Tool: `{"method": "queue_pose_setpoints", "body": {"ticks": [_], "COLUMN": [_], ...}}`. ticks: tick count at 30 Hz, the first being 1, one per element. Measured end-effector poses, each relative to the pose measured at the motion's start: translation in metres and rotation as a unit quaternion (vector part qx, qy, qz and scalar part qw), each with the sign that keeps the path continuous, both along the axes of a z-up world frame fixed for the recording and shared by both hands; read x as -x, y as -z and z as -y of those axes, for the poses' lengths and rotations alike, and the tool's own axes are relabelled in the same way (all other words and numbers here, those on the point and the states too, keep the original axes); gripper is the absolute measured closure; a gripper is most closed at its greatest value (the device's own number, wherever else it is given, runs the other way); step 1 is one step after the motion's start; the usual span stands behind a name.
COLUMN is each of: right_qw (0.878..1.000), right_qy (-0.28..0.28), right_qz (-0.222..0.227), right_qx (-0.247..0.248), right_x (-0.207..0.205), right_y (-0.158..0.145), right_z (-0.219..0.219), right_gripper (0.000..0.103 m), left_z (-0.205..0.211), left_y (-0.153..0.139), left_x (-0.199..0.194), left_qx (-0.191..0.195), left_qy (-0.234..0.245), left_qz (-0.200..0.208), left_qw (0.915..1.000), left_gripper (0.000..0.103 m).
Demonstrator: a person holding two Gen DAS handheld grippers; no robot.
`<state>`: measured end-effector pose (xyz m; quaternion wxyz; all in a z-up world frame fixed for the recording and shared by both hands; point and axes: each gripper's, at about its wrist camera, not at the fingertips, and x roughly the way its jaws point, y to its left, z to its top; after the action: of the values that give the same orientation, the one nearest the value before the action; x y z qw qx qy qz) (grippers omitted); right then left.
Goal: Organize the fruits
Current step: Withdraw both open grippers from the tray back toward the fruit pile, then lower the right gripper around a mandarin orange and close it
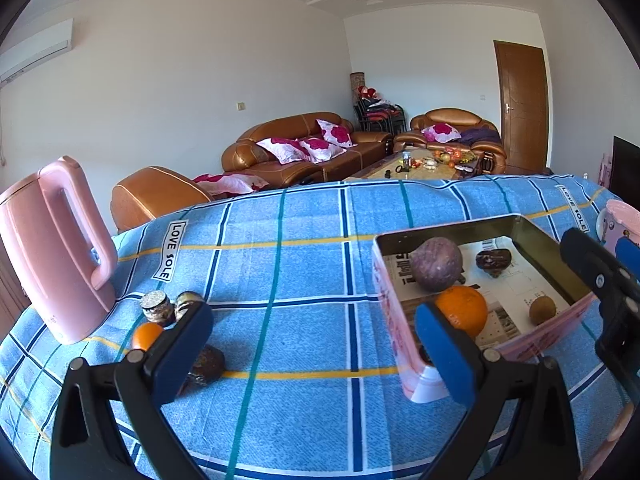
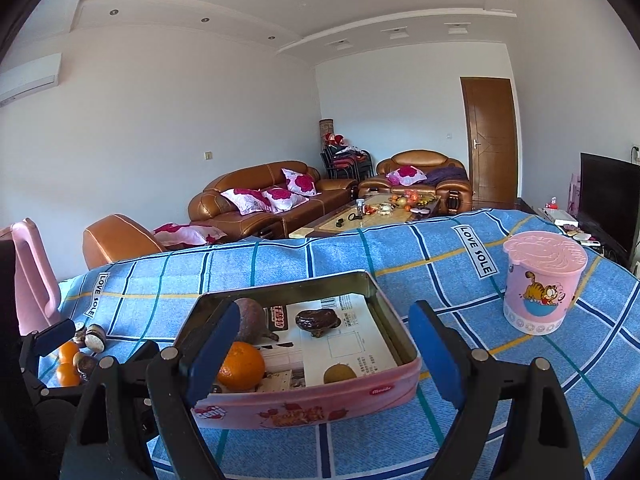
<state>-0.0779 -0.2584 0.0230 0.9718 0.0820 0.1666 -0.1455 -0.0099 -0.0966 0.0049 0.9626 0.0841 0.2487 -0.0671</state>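
A pink kettle (image 1: 52, 248) and a lidded pink Garfield cup (image 2: 540, 284) are flanking the pink tin (image 2: 304, 400) on the blue checked cloth (image 1: 280, 240), which is reading "LOVE SOLE". Inside the tin an orange (image 2: 240, 366), a kiwi (image 2: 339, 373) and a purple fruit (image 1: 436, 264) are sitting, while another orange (image 1: 146, 336) is lying loose beside the kettle. The left gripper (image 1: 314, 354) and right gripper (image 2: 322, 354) are both hanging wide apart and empty, angling slightly downward.

Your pink tin (image 2: 304, 408) holds an orange (image 2: 241, 366), a purple fruit (image 1: 437, 264) and a small brown one (image 2: 339, 373). Two more oranges (image 2: 68, 364) lie outside it — on the cloth.

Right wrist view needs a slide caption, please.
Open right gripper above a pink tin holding an orange and other fruit.
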Motion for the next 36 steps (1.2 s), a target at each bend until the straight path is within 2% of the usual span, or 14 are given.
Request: {"method": "queue_pose_setpoints", "body": {"ticks": [7, 16, 23, 25, 29, 33, 35, 36], "right_qw": [0.999, 0.995, 0.987, 0.982, 0.969, 0.955, 0.946, 0.942], "right_qy": [-0.030, -0.095, -0.151, -0.173, -0.223, -0.266, -0.287, -0.296], "right_qz": [-0.014, -0.033, -0.056, -0.069, -0.101, -0.130, -0.148, -0.156], "right_qx": [-0.031, -0.011, -0.012, -0.012, -0.014, -0.010, -0.009, -0.006], "right_x": [-0.013, -0.028, -0.043, -0.048, -0.059, -0.067, -0.072, -0.074], "right_y": [0.005, 0.007, 0.012, 0.015, 0.021, 0.027, 0.031, 0.033], "right_z": [-0.024, -0.084, -0.123, -0.136, -0.164, -0.192, -0.204, -0.209], "right_gripper": [0.016, 0.016, 0.016, 0.016, 0.016, 0.016, 0.021, 0.027], "left_z": [-0.032, -0.093, -0.143, -0.158, -0.192, -0.219, -0.228, -0.230], "left_y": [0.003, 0.005, 0.005, 0.006, 0.005, 0.003, 0.001, 0.001], "left_x": [-0.008, -0.025, -0.039, -0.045, -0.057, -0.060, -0.059, -0.059], "left_qx": [0.001, -0.001, 0.009, 0.014, 0.020, 0.040, 0.050, 0.055], "left_qy": [-0.017, -0.060, -0.079, -0.088, -0.142, -0.178, -0.185, -0.188], "left_qz": [-0.012, -0.018, -0.029, -0.039, -0.057, -0.055, -0.052, -0.052], "left_qw": [0.9998, 0.9980, 0.9964, 0.9952, 0.9881, 0.9817, 0.9800, 0.9794], "left_gripper": [0.000, 0.000, 0.000, 0.000, 0.000, 0.000, 0.000, 0.000]}}
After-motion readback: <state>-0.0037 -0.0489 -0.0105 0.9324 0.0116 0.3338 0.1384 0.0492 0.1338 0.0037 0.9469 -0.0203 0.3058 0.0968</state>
